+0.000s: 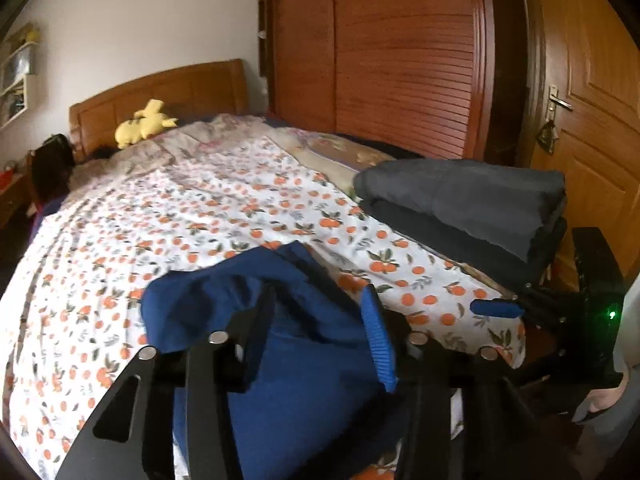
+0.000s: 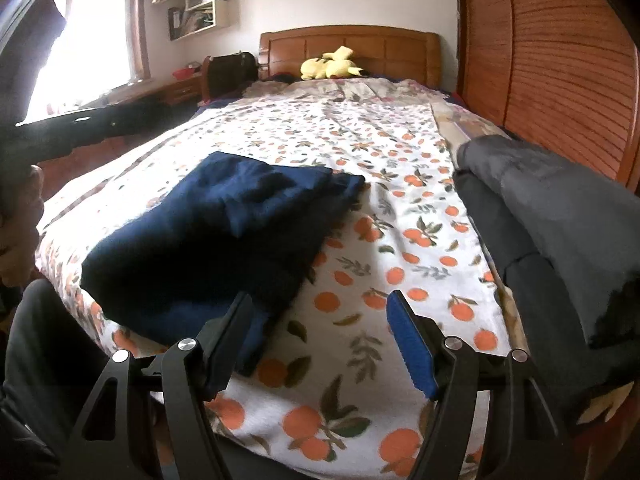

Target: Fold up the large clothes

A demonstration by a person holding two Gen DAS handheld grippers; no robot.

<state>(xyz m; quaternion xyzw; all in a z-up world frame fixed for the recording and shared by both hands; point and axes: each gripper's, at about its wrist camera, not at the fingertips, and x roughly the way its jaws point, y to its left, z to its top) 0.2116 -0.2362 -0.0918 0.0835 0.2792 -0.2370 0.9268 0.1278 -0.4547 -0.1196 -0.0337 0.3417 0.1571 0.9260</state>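
While both grippers' fingers (image 1: pixel 378 344) gape empty, the navy garment (image 2: pixel 224 232) lies folded, rumpled.

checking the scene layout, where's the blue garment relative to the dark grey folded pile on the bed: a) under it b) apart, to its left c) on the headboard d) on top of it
b: in the right wrist view the blue garment lies on the bedspread, left of the dark grey folded pile, with bare fabric between them.

Bed (image 2: pixel 360 152): open printed cover from centre to 12 o'clock, clear up to the yellow plush toy (image 2: pixel 332 65). Obstacles: folded blue garment (image 2: pixel 216 232) at 9 o'clock, grey clothes stack (image 2: pixel 560 216) at 3 o'clock. Passage between them is unobstructed.
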